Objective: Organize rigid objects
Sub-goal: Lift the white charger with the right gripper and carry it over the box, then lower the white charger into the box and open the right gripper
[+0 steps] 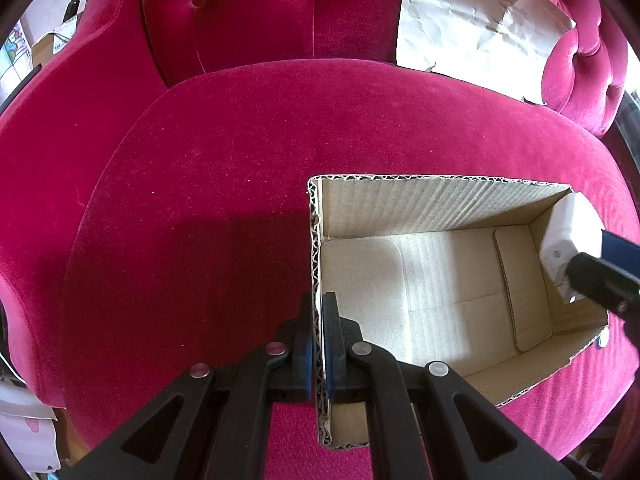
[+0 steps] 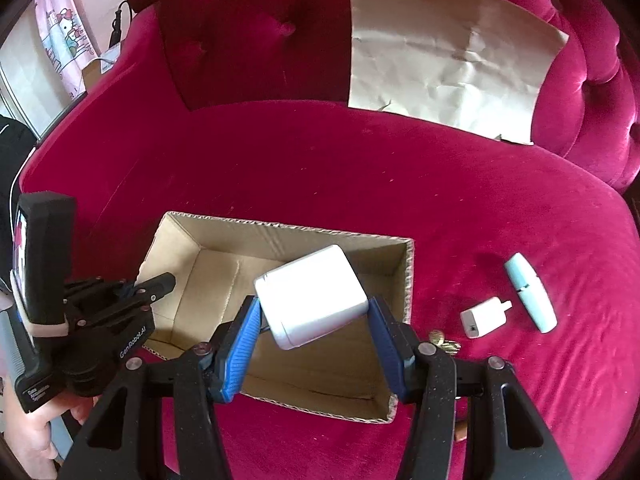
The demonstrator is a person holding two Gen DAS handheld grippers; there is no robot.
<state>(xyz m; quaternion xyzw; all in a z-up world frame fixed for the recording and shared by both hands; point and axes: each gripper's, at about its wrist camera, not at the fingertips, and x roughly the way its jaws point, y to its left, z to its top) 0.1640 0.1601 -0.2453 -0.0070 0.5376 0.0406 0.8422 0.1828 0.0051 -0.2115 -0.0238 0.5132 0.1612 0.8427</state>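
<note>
You are working over a crimson velvet sofa [image 1: 224, 168], its tufted backrest rising behind the seat cushion. Against that backrest, toward the right arm, leans a crumpled sheet of pale paper [image 2: 448, 68].

On the seat sits an open cardboard box [image 1: 432, 208], flaps gone, its corrugated edges raw and its floor bare in both views. Your left gripper [image 1: 318, 312] is pinched onto the box's left wall: one blue pad lies outside the cardboard and one inside, with nothing but the wall between them. In the right wrist view you can see the same gripper coming in from the left, your hand [image 2: 28, 428] wrapped around its handle at the lower left corner.

Your right gripper [image 2: 314, 320] holds a white power adapter block [image 2: 312, 298] between its blue pads; the jaws stand about half spread, pressing on the block's two sides. The block is tilted and hangs above the box's open top, toward its right end; in the left wrist view it shows at the right wall's rim.

On the cushion just right of the box lie a small white charger plug [image 2: 482, 316] and, beside it, a pale blue and white tube [image 2: 530, 292], the two close together but apart. Something small and brassy [image 2: 440, 340] peeks out beside the right gripper's finger; you cannot tell what it is.
</note>
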